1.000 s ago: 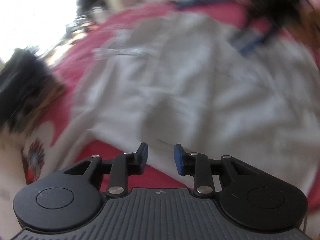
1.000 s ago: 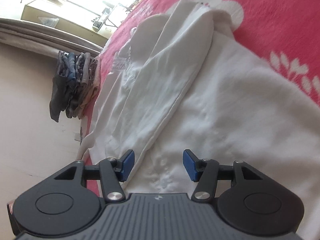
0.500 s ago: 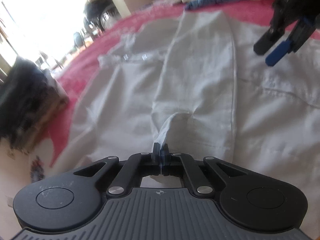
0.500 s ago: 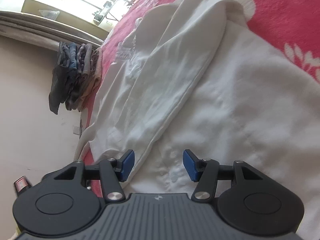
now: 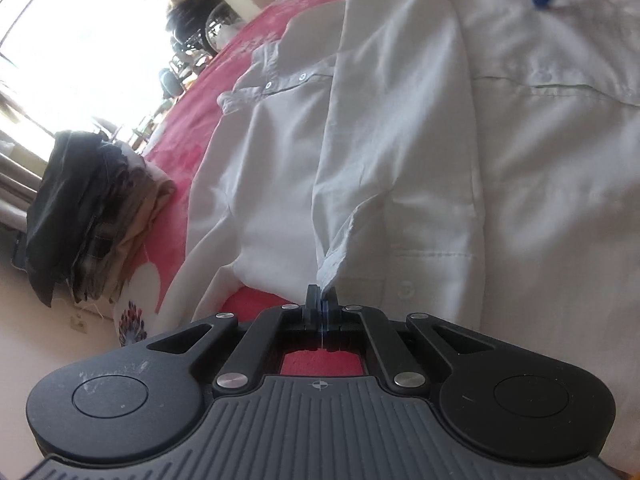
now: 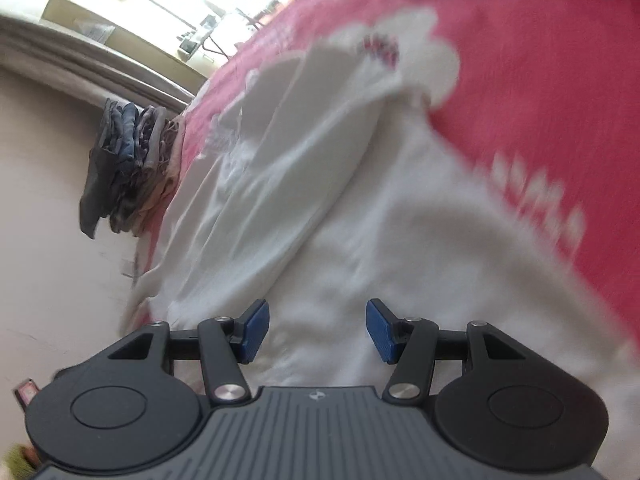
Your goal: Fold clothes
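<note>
The left gripper [image 5: 321,300] was open a second ago; now it is pinching the near edge of the white shirt [image 5: 400,128] and pulling up a little peak of cloth, so a fold is probably getting going. The shirt is lying spread on the red bedspread [image 6: 540,60]. At the right, the right gripper [image 6: 316,330] is hovering low over the shirt, jaws wide apart and holding nothing.

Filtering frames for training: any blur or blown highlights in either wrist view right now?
Left wrist view: mostly sharp; window area at upper left blown out; white shirt seams and buttons readable, left gripper crisp. Right wrist view: motion blur smears the red floral bedspread and shirt; top window glare; right gripper stays sharp.
</note>
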A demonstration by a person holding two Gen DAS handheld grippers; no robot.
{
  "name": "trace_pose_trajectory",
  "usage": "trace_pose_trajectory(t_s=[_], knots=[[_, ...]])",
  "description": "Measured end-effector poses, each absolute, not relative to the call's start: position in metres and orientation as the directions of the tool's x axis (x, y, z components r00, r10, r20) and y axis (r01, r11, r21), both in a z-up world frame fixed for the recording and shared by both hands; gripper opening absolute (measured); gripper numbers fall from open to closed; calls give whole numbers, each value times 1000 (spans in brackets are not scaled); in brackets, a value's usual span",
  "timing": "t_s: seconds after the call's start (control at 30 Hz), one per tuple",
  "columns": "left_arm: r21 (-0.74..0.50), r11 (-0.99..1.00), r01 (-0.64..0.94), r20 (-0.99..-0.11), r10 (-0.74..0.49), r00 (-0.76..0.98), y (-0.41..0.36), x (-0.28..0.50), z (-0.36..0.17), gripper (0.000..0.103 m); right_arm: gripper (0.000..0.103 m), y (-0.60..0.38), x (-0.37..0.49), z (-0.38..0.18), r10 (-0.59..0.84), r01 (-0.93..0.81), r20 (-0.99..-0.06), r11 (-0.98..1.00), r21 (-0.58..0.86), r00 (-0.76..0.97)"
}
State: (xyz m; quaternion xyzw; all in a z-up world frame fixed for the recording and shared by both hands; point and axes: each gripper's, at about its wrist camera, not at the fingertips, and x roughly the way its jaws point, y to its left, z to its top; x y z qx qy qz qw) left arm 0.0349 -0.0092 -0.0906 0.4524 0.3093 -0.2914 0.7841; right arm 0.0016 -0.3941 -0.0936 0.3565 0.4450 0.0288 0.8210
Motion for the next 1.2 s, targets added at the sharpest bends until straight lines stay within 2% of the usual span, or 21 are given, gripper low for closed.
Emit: trace_pose_trajectory(t_s=[0.1,0.2,0.27,0.33,0.4,0.47,0.57,0.77,0.8,0.9,1.03,1.2], knots=[[531,426,732,-747,-172,642,-8,35,-84,0,58,-408,14,-73,250,223,-745,853,471,618],[514,388,765,-782,-153,604,-9,33,-89,0,58,-419,38,-68,112,158,-770,951,267,628],[482,350,803,-825,-129,551,-9,29,-96,4,58,-429,51,-75,55,137,-780,974,178,623],[426,376,823,-856,-126,501,-3,29,-89,15,57,-438,63,-82,28,119,-786,985,128,618],[351,431,831,-886,-135,444,5,31,-74,26,57,-441,69,-86,40,105,-782,986,133,622],[275,485,830,-909,-150,389,12,34,-59,27,57,-447,73,-87,77,99,-767,979,181,638],[208,593,778,-883,-229,410,-10,70,-25,28,57,-457,78,-89,131,91,-740,963,252,660],[26,738,674,-799,-390,458,-74,149,33,41,57,-492,98,-92,208,144,-667,890,432,716],[-5,735,678,-788,-420,449,-103,163,32,45,57,-498,101,-95,225,158,-652,866,474,724],[-33,692,721,-765,-481,428,-196,189,18,45,53,-510,105,-102,263,184,-625,809,558,735],[-10,628,778,-757,-513,405,-291,198,-21,45,43,-504,111,-104,283,132,-615,831,541,736],[-22,680,733,-796,-455,399,-324,223,-80,44,35,-481,119,-109,321,9,-634,888,459,704]])
